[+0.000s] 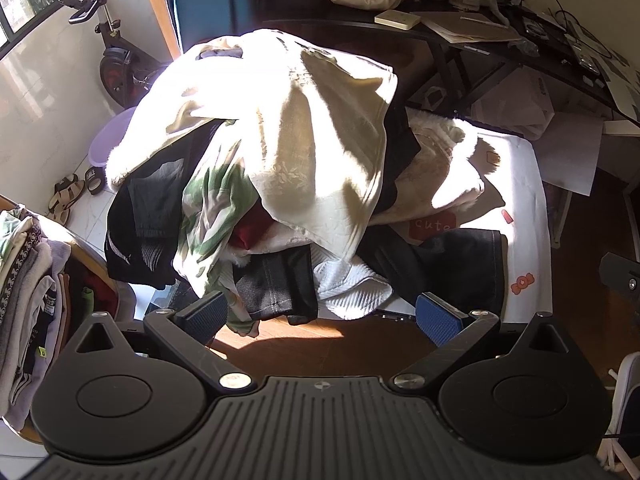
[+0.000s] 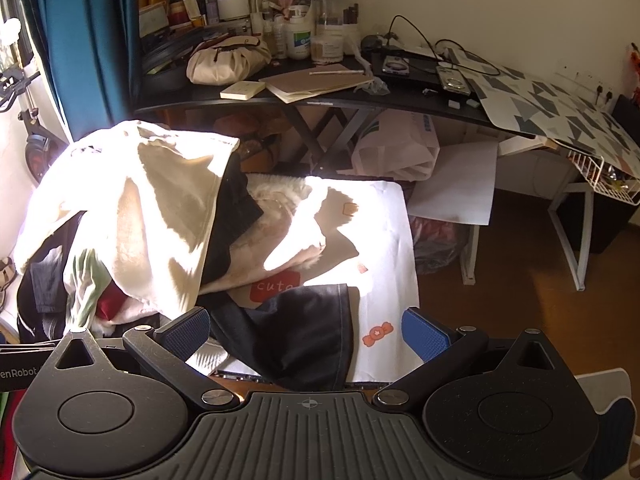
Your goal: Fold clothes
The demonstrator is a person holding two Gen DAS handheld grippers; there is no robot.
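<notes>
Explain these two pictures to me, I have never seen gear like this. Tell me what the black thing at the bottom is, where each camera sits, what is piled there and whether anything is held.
A person holds a two-fingered tool in each hand, with a camera on each looking forward along the fingers. One picture shows the left tool, the other the right tool. The blue pads are fingertips. Both stand wide open and hold nothing. Ahead lies a pile of unfolded clothes: a cream garment on top, dark jeans nearest, on a white cloth. Behind is a cluttered desk.
</notes>
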